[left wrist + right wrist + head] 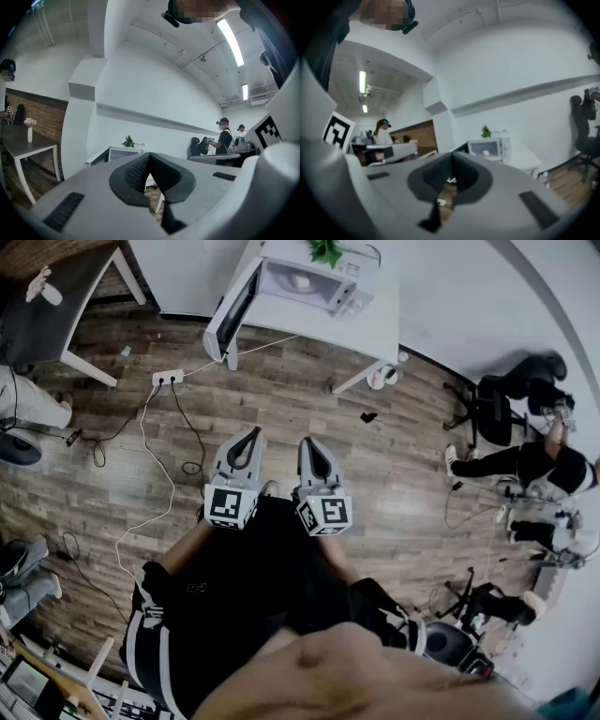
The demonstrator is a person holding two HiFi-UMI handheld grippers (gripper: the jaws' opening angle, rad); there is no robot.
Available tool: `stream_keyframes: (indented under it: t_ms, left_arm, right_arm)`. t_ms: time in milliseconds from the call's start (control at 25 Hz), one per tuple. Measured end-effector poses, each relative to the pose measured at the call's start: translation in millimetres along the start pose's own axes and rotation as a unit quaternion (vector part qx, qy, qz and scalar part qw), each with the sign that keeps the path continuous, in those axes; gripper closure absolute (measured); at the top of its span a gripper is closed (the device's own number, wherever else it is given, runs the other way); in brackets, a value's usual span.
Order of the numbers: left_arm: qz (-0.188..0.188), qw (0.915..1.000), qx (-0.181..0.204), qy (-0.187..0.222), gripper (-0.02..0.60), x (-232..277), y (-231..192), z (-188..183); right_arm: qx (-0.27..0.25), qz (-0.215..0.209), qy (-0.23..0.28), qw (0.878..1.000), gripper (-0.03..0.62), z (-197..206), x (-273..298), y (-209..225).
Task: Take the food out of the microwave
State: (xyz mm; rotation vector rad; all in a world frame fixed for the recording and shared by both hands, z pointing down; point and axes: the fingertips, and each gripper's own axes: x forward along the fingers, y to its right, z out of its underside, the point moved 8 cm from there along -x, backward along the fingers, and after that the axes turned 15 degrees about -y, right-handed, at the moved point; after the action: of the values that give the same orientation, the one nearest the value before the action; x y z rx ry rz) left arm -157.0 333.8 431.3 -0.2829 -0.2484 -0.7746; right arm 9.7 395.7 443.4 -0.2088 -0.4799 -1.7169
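Food [300,280] shows as a small pale, rounded lump inside the microwave [352,292], which stands on a white table [384,329] at the far side of the room. Its door [230,320] is swung open to the left, and a green plant [325,251] sits on top of the oven.

Both tools hang over the wooden floor, well apart from the oven, side by side in front of the person. The left gripper [253,432] has its claw pressed together at the tips with nothing in it. The right gripper [307,442] is likewise closed and empty.

Only the head view shows the power strip [167,377] and the cables trailing over the floor. The right gripper view looks into the microwave [490,147] from the front, with the pale food [486,153] behind its opening and an office chair [581,131] at far right. The left gripper view catches the oven [117,153] from its door side, so the food cannot be made out. It adds a dark table [28,145] with a vase [29,133] at the left.
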Motion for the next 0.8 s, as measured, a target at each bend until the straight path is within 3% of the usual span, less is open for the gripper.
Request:
stream_keyframes:
  t_ms: [160,800]
  left_arm:
    - [0.001,0.9997,0.022,0.008,0.551,0.2,-2.7,-0.8]
    - [0.008,0.9999,0.014,0.005,0.551,-10.5,-10.9,5.5]
  right_arm:
    - [0.000,-0.001,-0.001,1.000,0.562,0.0,2.6,-1.8]
    - [0.020,-0.005,0.009,1.000,0.562,3.0,2.9,-17.6]
